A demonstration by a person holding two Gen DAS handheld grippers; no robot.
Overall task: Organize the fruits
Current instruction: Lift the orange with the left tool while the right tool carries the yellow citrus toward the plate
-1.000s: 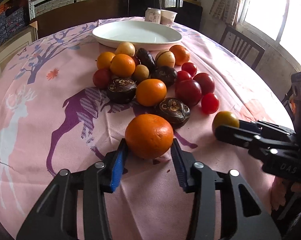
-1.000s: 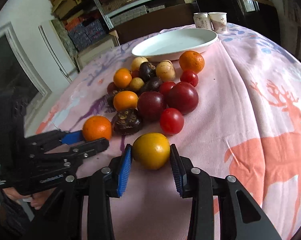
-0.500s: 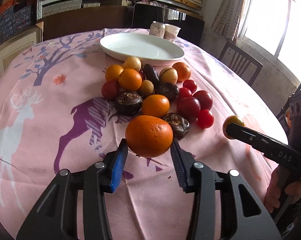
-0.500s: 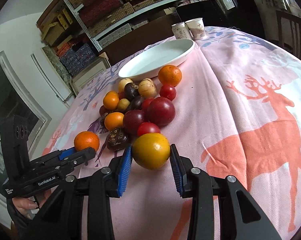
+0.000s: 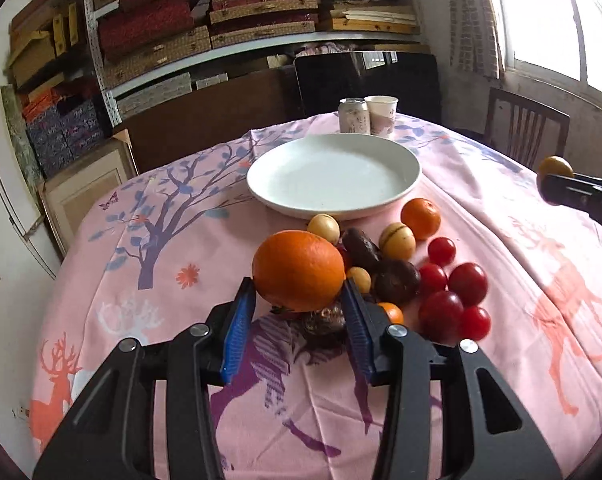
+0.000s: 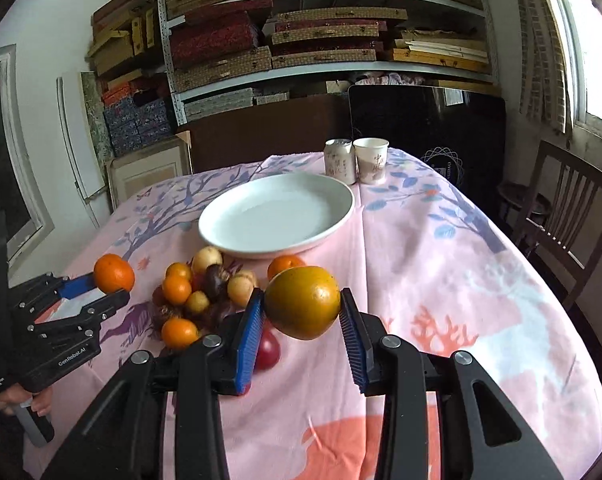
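My left gripper (image 5: 299,304) is shut on a large orange (image 5: 299,270) and holds it in the air above the fruit pile. My right gripper (image 6: 302,322) is shut on a yellow-green fruit (image 6: 303,302), also lifted off the table. The pile of oranges, red tomatoes (image 5: 467,278), dark fruits (image 5: 395,280) and pale yellow fruits (image 5: 397,240) lies on the pink cloth in front of an empty white plate (image 5: 333,176). The plate also shows in the right wrist view (image 6: 277,214), with the left gripper (image 6: 101,286) and its orange at the left.
A can (image 5: 354,116) and a paper cup (image 5: 382,114) stand behind the plate at the table's far edge. A wooden chair (image 6: 569,220) stands at the right of the table. Shelves with boxes (image 6: 301,36) line the back wall.
Both grippers have risen from the table with their fruits and moved forward toward the plate. The views now look over the fruit pile from higher up.
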